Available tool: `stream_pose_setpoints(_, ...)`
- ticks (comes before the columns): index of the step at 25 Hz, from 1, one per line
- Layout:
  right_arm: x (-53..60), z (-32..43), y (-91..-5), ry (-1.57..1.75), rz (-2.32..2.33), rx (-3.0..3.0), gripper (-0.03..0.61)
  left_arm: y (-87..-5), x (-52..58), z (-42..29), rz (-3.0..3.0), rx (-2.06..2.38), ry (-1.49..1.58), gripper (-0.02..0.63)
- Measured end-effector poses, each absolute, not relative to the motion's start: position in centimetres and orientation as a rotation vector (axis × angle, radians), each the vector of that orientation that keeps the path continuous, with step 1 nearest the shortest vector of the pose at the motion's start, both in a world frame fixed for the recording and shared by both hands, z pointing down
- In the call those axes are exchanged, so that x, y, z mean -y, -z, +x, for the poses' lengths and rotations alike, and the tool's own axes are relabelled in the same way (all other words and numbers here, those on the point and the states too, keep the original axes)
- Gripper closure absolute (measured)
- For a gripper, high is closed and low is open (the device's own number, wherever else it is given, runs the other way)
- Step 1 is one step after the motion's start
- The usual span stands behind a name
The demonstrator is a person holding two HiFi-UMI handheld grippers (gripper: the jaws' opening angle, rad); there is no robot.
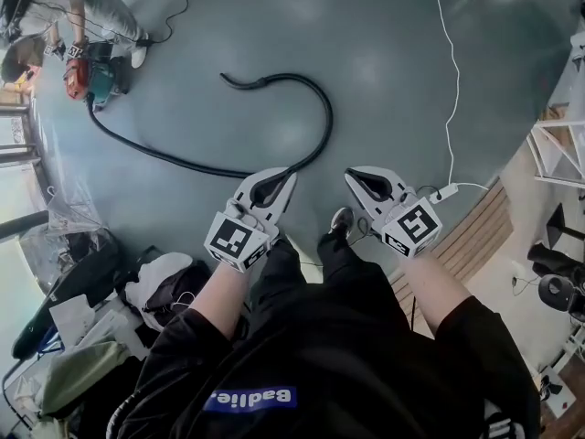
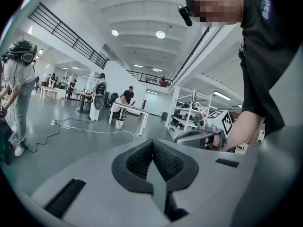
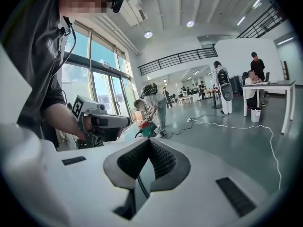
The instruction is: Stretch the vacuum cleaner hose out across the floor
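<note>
1. In the head view, bare grey floor [image 1: 393, 71] fills the upper middle and upper right of the frame, which is the widest open room.
2. Around the edges are a pile of bags [image 1: 155, 286] at lower left and wood decking [image 1: 475, 231] at lower right. A white frame [image 1: 558, 149] stands at the right edge.
3. A white cable [image 1: 450, 108] runs down from the top right to a socket strip [image 1: 445, 191] just right of the right gripper.
4. The hose [image 1: 315, 144] lies on the floor in a curve. From the vacuum [image 1: 87, 79] at upper left it sweeps down and right to mid-frame. It then bends up the frame and hooks back left, with its free end at upper centre.
5. A person [image 1: 91, 7] is by the vacuum in the upper left corner.
6. Both bare forearms reach up from the bottom of the frame. The grippers sit side by side at centre, near each other but apart, tips pointing up-frame and marker cubes facing the camera.
7. The left gripper [image 1: 270, 188] has its jaws pressed together with nothing between them. In the head view its tip overlaps the hose's lowest bend.
8. The right gripper [image 1: 370, 183] also has its jaws together and is empty. It lies right of the hose and clear of it.
</note>
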State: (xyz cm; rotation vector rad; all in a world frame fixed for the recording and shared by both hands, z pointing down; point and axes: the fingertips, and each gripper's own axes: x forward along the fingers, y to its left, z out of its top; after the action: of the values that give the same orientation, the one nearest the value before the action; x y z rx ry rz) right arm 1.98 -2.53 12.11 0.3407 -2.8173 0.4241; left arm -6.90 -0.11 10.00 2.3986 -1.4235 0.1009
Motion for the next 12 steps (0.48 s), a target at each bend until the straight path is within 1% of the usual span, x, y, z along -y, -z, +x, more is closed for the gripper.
stream_pose_setpoints(7,4.6,0.0,-17.9,-0.390,0.431,2.849,0.574,-18.3,1.3,-9.0,2.356,1.408,-0.111,0.604)
stream_pose_setpoints(12,7.1,-1.5,-25.9,-0.357,0.479,2.870,0.573,-27.7,3.1,-10.5,2.365,1.376,-0.135,0.604)
